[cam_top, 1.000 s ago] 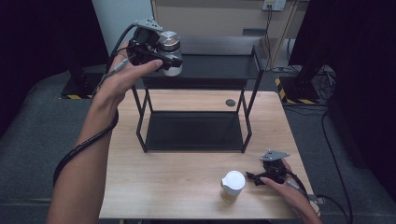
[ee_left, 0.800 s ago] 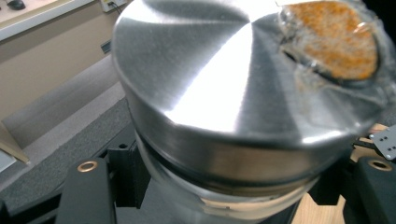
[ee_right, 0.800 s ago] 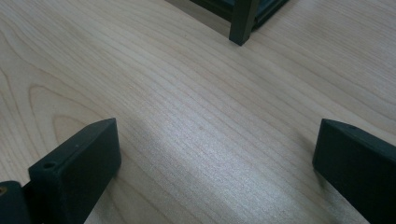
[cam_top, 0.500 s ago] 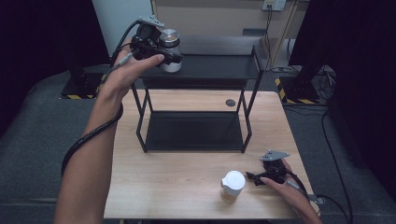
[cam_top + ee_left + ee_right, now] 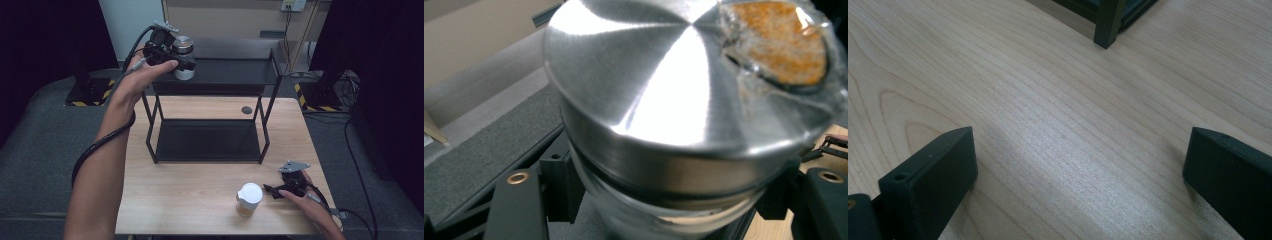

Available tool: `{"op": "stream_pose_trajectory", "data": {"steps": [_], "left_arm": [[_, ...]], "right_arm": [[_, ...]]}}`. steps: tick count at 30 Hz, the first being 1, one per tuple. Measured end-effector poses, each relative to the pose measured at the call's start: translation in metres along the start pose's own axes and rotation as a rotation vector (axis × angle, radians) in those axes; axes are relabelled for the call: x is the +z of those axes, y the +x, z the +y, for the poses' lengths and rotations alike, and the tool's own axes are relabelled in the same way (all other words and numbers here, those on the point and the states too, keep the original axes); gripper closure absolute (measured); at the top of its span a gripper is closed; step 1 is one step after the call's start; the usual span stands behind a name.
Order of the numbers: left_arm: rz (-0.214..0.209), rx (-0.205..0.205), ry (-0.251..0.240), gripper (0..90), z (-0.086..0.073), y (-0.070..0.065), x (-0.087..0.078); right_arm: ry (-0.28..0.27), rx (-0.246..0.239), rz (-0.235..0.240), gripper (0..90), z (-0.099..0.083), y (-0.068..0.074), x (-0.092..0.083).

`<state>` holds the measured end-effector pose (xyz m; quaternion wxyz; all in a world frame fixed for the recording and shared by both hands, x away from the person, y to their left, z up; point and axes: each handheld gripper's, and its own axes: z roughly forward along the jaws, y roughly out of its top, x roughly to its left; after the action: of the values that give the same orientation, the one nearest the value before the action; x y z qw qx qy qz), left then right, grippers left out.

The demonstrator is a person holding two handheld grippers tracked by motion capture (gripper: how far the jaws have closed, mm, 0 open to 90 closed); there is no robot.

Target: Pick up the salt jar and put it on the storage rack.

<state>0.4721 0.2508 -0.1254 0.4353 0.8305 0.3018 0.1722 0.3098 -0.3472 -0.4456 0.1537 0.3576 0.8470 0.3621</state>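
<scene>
Up on the rack's top shelf [image 5: 235, 75], the left hand-held gripper [image 5: 177, 60] is clamped around a metal-lidded jar [image 5: 183, 57], which sits near the shelf's left edge. Letting go too soon could tip it off. The right hand-held gripper [image 5: 280, 190] rests on the surface [image 5: 200, 190], jaws apart, holding nothing.

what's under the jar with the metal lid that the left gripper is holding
The jar sits clamped in the left gripper over the top shelf of the black rack. Whether its base touches the shelf cannot be seen; the hand and jaws cover it.
</scene>
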Motion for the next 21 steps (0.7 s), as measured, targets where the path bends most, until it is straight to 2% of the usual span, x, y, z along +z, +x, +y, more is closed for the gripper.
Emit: {"op": "stream_pose_trajectory", "data": {"steps": [5, 13, 15, 18, 21], "left_arm": [[-0.014, -0.013, 0.018, 29.3, 0.004, 0.004, 0.001], [-0.011, -0.016, 0.033, 28.8, 0.007, 0.004, 0.001], [0.014, -0.016, 0.035, 22.6, 0.007, 0.001, -0.002], [0.025, -0.022, 0.022, 15.0, 0.004, -0.001, -0.011], [0.034, -0.014, 0.013, 13.2, 0.001, -0.005, -0.021]], "right_arm": [[0.000, -0.001, 0.000, 1.8, 0.000, 0.000, 0.000], [0.000, 0.000, 0.000, 1.8, 0.000, 0.000, 0.000], [0.000, -0.001, 0.000, 1.9, 0.000, 0.000, 0.000], [0.000, -0.001, 0.000, 1.9, 0.000, 0.000, 0.000], [0.000, -0.002, 0.001, 1.9, 0.000, 0.000, 0.000]]}}
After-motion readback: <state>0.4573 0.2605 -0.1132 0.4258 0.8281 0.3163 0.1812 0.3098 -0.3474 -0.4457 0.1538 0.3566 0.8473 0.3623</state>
